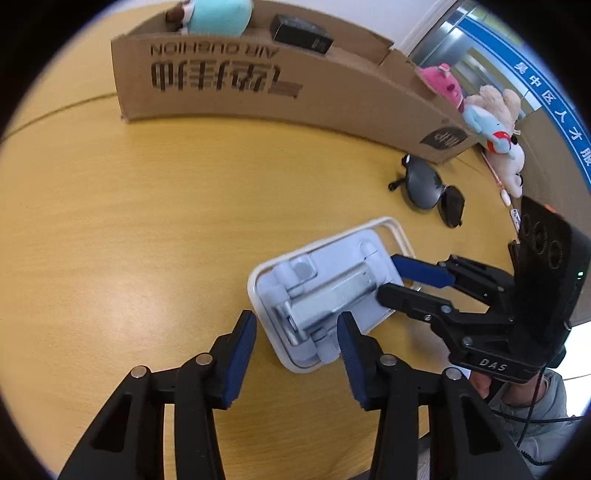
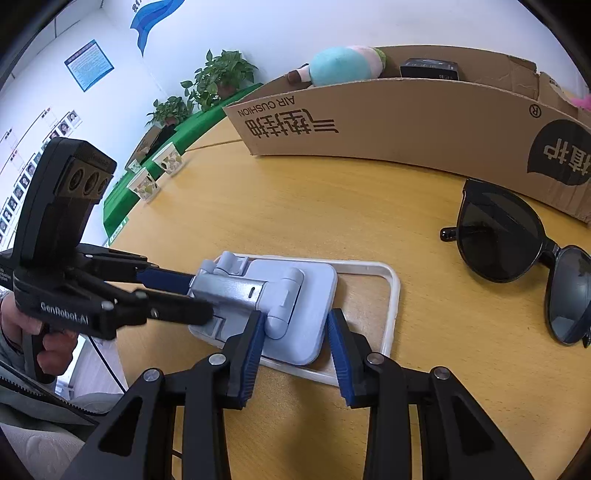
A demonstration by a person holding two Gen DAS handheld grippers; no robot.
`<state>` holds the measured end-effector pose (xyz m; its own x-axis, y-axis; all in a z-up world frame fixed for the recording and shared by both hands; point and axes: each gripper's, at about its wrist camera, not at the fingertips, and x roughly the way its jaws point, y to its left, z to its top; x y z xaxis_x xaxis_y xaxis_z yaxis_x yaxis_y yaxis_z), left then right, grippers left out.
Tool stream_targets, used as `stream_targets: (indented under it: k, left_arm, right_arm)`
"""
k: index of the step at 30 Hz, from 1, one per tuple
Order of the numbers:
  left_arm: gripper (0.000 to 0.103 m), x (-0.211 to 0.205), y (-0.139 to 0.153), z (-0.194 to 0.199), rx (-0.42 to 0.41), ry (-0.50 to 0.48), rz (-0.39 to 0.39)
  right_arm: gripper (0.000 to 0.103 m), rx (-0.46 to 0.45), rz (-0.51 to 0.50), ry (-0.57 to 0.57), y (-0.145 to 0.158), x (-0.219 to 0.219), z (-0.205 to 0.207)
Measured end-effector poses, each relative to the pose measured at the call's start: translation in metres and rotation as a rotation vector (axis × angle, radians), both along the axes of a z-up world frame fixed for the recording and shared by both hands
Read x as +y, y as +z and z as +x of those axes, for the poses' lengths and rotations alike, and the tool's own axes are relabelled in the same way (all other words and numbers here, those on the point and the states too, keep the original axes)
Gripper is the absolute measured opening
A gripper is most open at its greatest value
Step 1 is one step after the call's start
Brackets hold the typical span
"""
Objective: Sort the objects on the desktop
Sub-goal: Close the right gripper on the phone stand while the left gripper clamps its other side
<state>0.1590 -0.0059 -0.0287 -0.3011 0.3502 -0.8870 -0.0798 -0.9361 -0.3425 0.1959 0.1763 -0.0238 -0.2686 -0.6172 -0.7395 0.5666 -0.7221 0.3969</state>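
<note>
A pale blue folded phone stand (image 1: 325,295) lies on a white frame-like phone case (image 1: 397,230) on the wooden table. My left gripper (image 1: 295,354) is open, its fingers straddling the stand's near end. My right gripper (image 1: 389,277) comes in from the right, its jaws apart around the stand's far end. In the right wrist view the right gripper (image 2: 295,345) is open around the stand (image 2: 291,295), which rests on the case (image 2: 391,284). The left gripper (image 2: 192,299) straddles the stand's hinge end. Black sunglasses (image 1: 432,190) (image 2: 517,251) lie to the right.
A long cardboard box (image 1: 258,85) (image 2: 406,122) stands at the back, holding a teal plush (image 1: 218,16) and a black box (image 1: 301,33). Pink and blue plush toys (image 1: 484,114) sit at its right end. Paper cups (image 2: 157,173) and plants stand far left.
</note>
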Motion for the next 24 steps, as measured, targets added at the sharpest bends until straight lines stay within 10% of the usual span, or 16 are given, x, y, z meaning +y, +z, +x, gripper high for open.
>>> stream_targets:
  k: [21,24]
  left_arm:
    - [0.044,0.022,0.010,-0.005,0.055,-0.045,0.064]
    - [0.044,0.027,0.016,-0.011,0.082,-0.055,0.123]
  right_arm:
    - [0.032,-0.040,-0.123,-0.133,0.014,0.030,-0.012]
    - [0.015,-0.028,-0.160,-0.155,0.023,0.037,-0.014]
